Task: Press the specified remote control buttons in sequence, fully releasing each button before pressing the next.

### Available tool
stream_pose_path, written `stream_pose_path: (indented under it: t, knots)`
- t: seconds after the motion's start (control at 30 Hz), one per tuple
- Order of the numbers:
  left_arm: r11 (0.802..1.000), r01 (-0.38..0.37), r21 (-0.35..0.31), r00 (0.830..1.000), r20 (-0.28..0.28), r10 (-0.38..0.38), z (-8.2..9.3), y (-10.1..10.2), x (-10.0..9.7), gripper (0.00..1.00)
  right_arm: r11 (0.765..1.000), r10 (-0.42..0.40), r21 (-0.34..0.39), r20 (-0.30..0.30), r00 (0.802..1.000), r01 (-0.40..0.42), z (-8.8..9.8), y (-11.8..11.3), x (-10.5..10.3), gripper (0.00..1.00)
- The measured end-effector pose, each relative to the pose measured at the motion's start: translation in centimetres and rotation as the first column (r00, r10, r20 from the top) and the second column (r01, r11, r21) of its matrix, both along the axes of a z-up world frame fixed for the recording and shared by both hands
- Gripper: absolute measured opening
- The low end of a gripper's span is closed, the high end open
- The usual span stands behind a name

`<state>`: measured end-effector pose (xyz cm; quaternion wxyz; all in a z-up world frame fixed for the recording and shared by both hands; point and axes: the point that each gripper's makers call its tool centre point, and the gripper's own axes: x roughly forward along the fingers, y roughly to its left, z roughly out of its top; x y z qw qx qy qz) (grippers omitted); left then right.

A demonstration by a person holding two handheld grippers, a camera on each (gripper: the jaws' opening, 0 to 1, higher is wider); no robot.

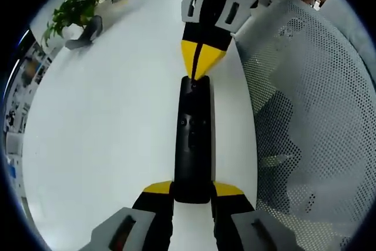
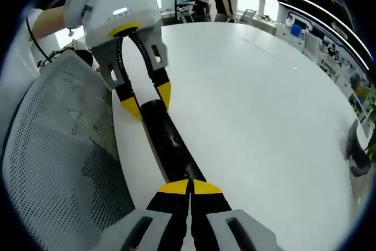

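Left gripper view, bottom centre: left gripper (image 1: pixel 192 192) clamped on the near end of a long black remote control (image 1: pixel 193 139), yellow tips pressed against its two sides. Remote lying flat on the white table (image 1: pixel 106 121), running straight up the middle of the frame, a few small buttons faintly visible on its top face. At its far end, upper centre, the right gripper (image 1: pixel 195 70) coming down from the top edge — yellow tips closed together into one point, touching the remote's far end. Just right of the remote, a grey mesh chair back (image 1: pixel 305 116) across the right half of the frame. Far upper left: a potted plant (image 1: pixel 76 4) with a small dark stand (image 1: pixel 88 32) beside it; contents of the pot too small to tell.

Right gripper view, bottom centre: same right gripper (image 2: pixel 189 187), tips shut against each other, resting on the remote's near end. Remote (image 2: pixel 167 139) slanting up and left across the table edge (image 2: pixel 252 104). At its far end, upper left, the left gripper (image 2: pixel 147 101) gripping it from both sides, a hand behind its white body. Mesh chair (image 2: pixel 59 145) at lower left. Far upper centre — a person standing beyond the table.
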<state>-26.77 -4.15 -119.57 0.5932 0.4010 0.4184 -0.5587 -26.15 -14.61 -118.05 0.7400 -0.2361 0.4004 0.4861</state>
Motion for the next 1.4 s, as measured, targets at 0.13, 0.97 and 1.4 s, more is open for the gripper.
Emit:
stream_pose_path:
  t: [0.13, 0.97, 1.4]
  knots:
    - [1.0, -0.004, -0.012, 1.0, -0.005, 0.004, 0.0, 0.0, 0.0, 0.24, 0.998, 0.059, 0.015, -0.003, 0.998, -0.059, 0.3, 1.1, -0.4, 0.0]
    - [1.0, -0.013, -0.023, 1.0, -0.001, 0.013, 0.1, 0.0, 0.0, 0.24, 0.946, 0.227, -0.205, -0.128, 0.965, -0.25, -0.4, 1.4, 0.0, 0.0]
    - [1.0, -0.014, -0.025, 1.0, -0.004, 0.014, 0.0, 0.0, 0.0, 0.24, 0.985, 0.153, -0.092, 0.068, 0.986, -0.147, -0.2, 1.3, -0.2, 0.0]
